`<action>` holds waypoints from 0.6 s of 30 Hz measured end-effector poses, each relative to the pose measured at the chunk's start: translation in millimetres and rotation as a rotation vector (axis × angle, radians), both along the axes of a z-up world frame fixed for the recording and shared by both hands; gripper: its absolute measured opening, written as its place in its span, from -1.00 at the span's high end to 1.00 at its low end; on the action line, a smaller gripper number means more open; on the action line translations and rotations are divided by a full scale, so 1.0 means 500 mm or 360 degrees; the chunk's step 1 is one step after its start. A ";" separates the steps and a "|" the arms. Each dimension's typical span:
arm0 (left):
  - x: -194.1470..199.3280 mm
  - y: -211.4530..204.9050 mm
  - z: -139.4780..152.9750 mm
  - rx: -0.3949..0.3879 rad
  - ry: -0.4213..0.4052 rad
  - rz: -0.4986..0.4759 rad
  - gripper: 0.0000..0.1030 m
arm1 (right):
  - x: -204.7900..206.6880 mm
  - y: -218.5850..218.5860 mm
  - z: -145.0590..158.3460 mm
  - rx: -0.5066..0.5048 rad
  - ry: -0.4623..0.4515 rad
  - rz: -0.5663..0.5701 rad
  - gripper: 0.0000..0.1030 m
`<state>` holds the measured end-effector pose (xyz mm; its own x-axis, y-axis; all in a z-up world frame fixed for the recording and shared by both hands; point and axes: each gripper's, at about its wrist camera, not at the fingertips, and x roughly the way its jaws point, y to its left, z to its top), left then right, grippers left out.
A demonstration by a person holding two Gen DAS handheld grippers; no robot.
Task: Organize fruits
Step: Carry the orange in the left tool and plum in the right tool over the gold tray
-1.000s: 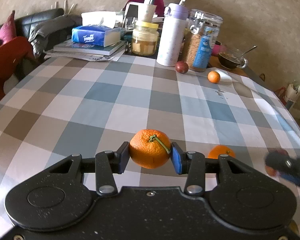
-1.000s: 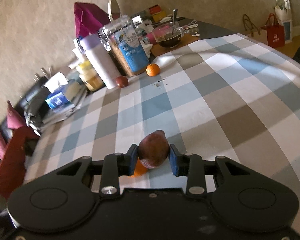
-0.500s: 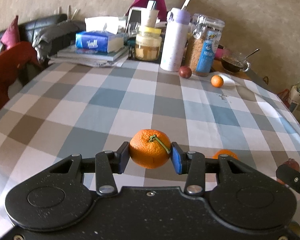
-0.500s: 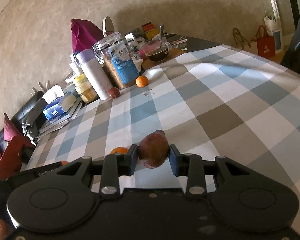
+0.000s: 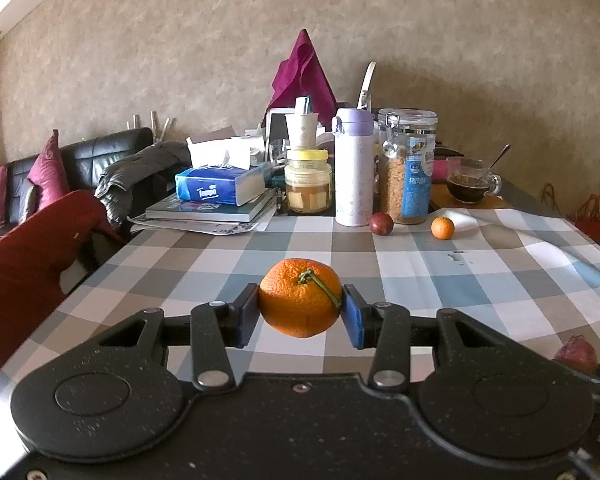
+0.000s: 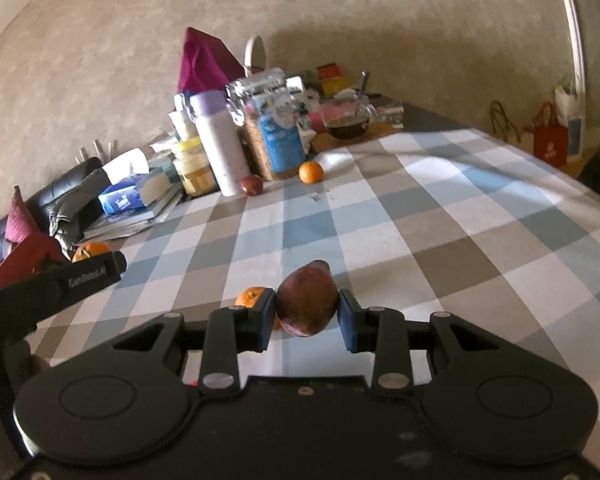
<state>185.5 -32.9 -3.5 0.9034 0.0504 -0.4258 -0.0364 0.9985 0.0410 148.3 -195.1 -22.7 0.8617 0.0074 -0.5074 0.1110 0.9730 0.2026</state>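
The left tool (image 5: pixel 301 309) still squeezes the big orange (image 5: pixel 300 303), now lifted higher above the checked tabletop (image 5: pixel 480 280). The right tool (image 6: pixel 307 315) still grips the dark red fruit (image 6: pixel 307 299), with a small orange (image 6: pixel 249 297) now showing beside it.

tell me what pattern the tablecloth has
Checked squares of blue, grey-brown and white on the tablecloth; clearest in the right wrist view.

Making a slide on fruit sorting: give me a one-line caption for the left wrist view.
Left gripper holds an orange above the checked tablecloth, facing jars and a purple-lidded flask.
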 end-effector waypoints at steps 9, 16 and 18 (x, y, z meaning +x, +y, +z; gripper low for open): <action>-0.063 0.059 0.069 -0.0082 0.0217 0.0008 0.00 | -0.017 -0.008 0.021 0.0057 -0.0015 0.0003 0.31; -0.138 0.084 0.081 -0.0071 0.0377 -0.0053 0.00 | -0.081 -0.021 0.081 0.0102 -0.0055 0.0079 0.31; -0.158 0.083 0.071 -0.0044 0.0442 -0.0081 0.00 | -0.107 -0.021 0.096 0.0114 -0.0071 0.0113 0.31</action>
<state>106.5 8.6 32.2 0.7529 -0.0069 -0.6581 0.0222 0.9996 0.0149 94.6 -205.6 25.3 0.8793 0.1043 -0.4647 0.0313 0.9609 0.2750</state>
